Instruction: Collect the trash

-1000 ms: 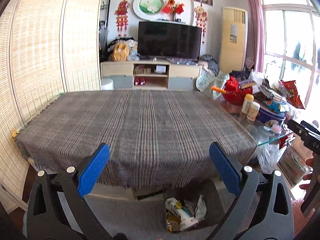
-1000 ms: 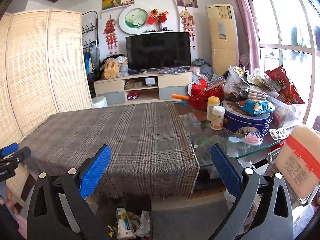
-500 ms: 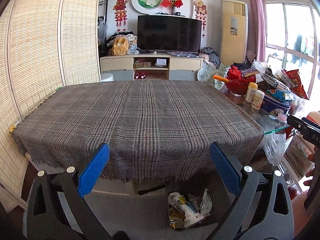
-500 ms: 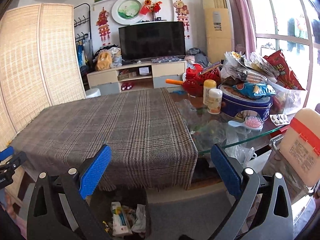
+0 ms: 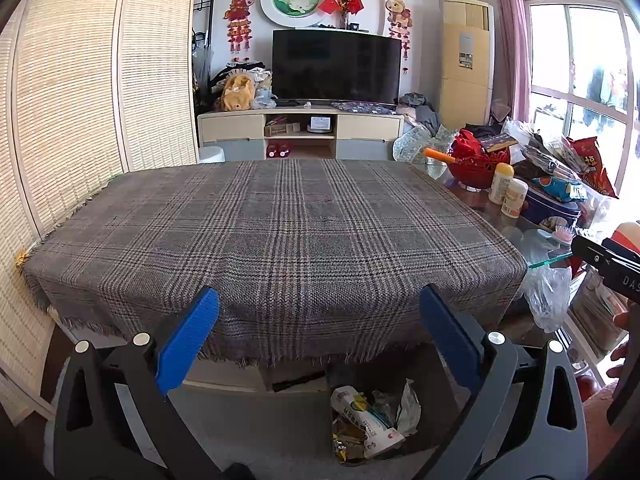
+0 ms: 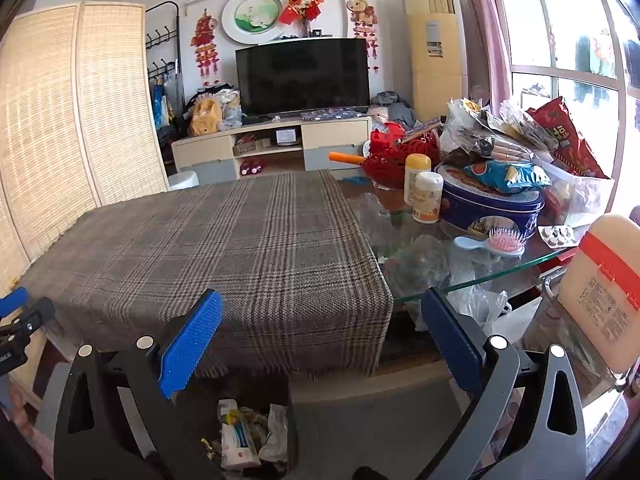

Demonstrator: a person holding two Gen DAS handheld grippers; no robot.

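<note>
Plaid cloth (image 5: 280, 240) covers the bench before me. Both my jaws gape wide and empty, left gripper (image 5: 318, 340) and right gripper (image 6: 322, 340) at the cloth's near edge. Below that edge, crumpled trash (image 5: 370, 420) fills a dark bin (image 6: 280, 400) on the floor.

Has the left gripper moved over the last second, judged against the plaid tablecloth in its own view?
Yes. The left gripper has risen or tilted: the grey plaid tablecloth near edge sits lower against its blue fingertips, and the floor trash shows more fully.
</note>
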